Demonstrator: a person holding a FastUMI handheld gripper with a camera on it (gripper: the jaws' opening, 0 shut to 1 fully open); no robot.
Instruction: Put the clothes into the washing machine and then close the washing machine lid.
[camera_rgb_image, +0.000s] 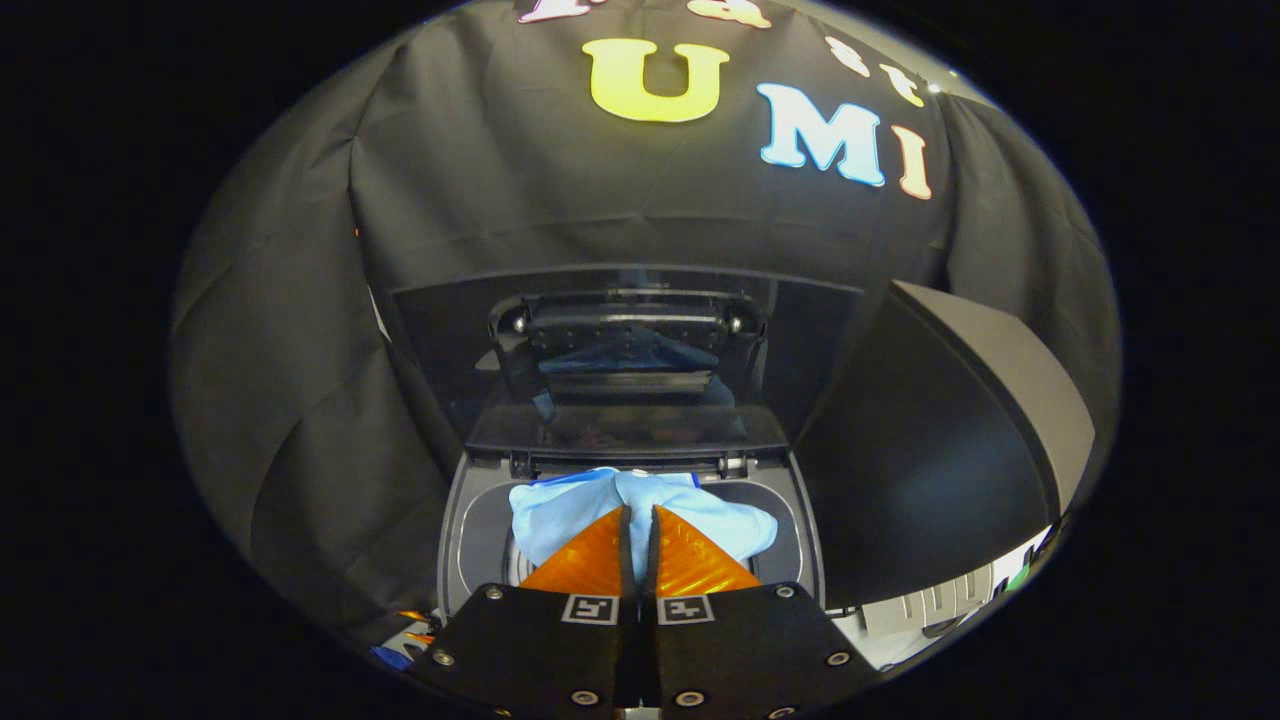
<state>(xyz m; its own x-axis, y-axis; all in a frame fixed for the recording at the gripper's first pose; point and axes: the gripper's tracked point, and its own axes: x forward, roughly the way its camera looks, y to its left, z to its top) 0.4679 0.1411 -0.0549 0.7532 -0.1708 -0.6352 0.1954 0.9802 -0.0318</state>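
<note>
I am working in a booth hung all round with black cloth, and against that wall a dark washing machine is standing with its lid raised and leaning back toward the cloth. A large dark rounded object is sitting just beside the machine on the right; I cannot tell what it is.

I am holding the gripper right over the round tub opening, pointing down into it. Its two fingers are pressed together with only a thin seam between them, pinching a fold of the light blue cloth, which is bunching up around and just beyond the tips. The cloth is hanging in the mouth of the tub, spreading to both sides of the fingers, its long axis running across them from left to right, and it is reaching back toward the lid's hinge.

I am counting one garment, one machine, one lid and one gripper.

I am judging the cloth to be over the tub and ready to be let go, with the lid directly beyond the fingers and not yet closed.
</note>
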